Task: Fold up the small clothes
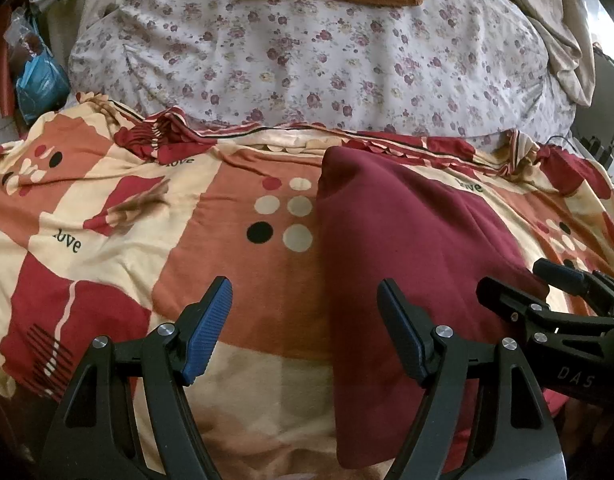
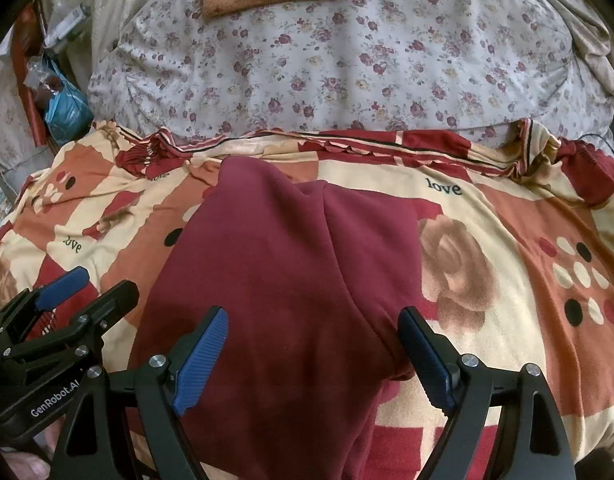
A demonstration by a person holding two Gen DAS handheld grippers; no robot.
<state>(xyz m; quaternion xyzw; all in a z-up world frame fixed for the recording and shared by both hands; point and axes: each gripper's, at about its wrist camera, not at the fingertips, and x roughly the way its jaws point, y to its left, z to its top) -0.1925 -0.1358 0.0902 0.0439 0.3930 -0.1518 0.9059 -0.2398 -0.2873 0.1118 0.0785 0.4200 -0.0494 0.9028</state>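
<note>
Both my left gripper (image 1: 305,330) and right gripper (image 2: 313,354) gape empty; I'd pinch the maroon garment (image 2: 283,280) at its near edge.

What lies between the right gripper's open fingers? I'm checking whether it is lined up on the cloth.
In the right wrist view, only the maroon garment lies between the right gripper fingers, ungripped.
</note>
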